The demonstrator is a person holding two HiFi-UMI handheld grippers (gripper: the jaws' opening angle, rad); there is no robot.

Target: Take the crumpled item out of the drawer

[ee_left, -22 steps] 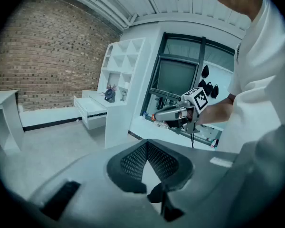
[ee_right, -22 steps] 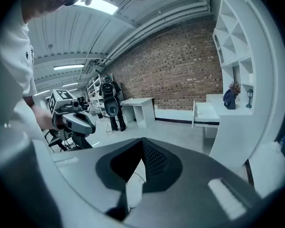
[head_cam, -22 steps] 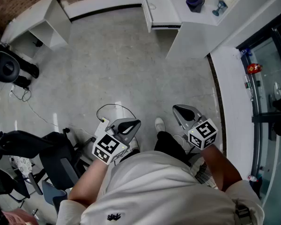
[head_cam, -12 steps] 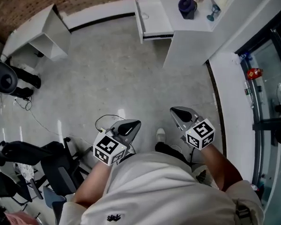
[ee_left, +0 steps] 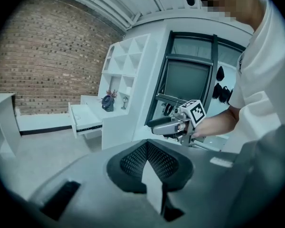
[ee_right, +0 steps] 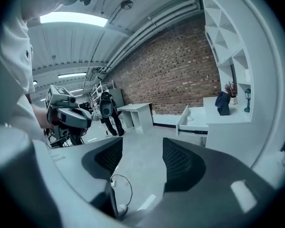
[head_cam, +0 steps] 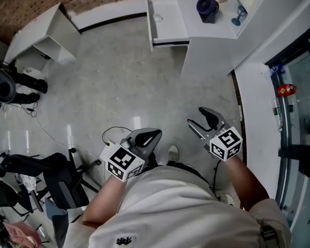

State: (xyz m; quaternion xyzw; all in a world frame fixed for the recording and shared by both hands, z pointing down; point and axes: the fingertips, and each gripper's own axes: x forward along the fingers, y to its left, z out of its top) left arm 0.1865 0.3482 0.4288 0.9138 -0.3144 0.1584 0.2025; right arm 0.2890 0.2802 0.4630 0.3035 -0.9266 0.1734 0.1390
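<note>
- The step in hand is the approach – you stand well apart from the open white drawer (head_cam: 170,31), which juts from the white desk (head_cam: 209,40) at the far side of the grey floor (head_cam: 119,76).
- The crumpled item (head_cam: 158,18) is most likely the small pale thing lying in the drawer near its far end. From here it is too small to make out its shape, so close in before you commit to a grasp.
- Your right gripper (head_cam: 195,116) has its jaws spread wide with nothing between them. That width suits a soft, uneven lump, so I would lead with this one.
- Your left gripper (head_cam: 154,135) has its jaws pressed together and holds nothing. It can hang back, or steady the drawer front if the drawer shifts.
- Mind the thin black cable (head_cam: 115,132) looped on the floor just beside your feet – step around it, not through it.
- Come at the drawer from its open top, jaws pointing down. Straddle the item across its bulk rather than pinching an edge.
- Stay clear of the dark blue vase (head_cam: 206,6) on the desk just beside the drawer as you reach in and lift out.
</note>
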